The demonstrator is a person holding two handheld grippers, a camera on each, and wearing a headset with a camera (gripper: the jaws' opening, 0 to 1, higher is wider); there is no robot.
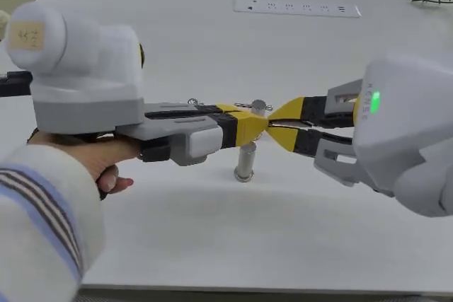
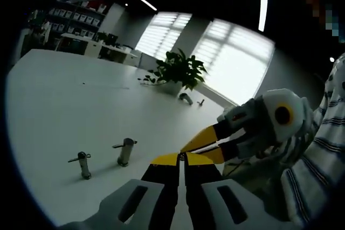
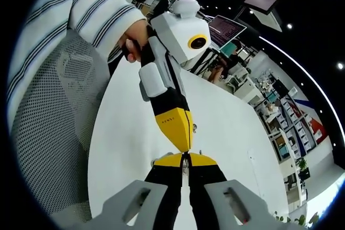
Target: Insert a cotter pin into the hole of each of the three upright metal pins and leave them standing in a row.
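On the white table [image 1: 212,238], the left gripper [image 2: 184,157] and right gripper [image 3: 186,155] meet tip to tip, jaws pressed together; anything pinched is too small to tell. One metal pin [image 1: 245,162] stands beneath the tips. Just beyond it stand a second pin [image 2: 125,154] and a third pin [image 2: 84,166], each with a cotter pin [image 2: 119,145] through it.

Blinded windows [image 2: 226,57] are seen beyond a potted plant [image 2: 178,71] at the white bench's [image 1: 212,245] far edge; possibly shelving [image 2: 75,14] far left.

The head camera is looking forward and down from close above the table [image 1: 212,231], facing the left gripper [image 1: 263,124] and right gripper [image 1: 274,124] meeting tip to tip. Each gripper camera is looking along its own jaws at the other gripper, sharing that meeting point.
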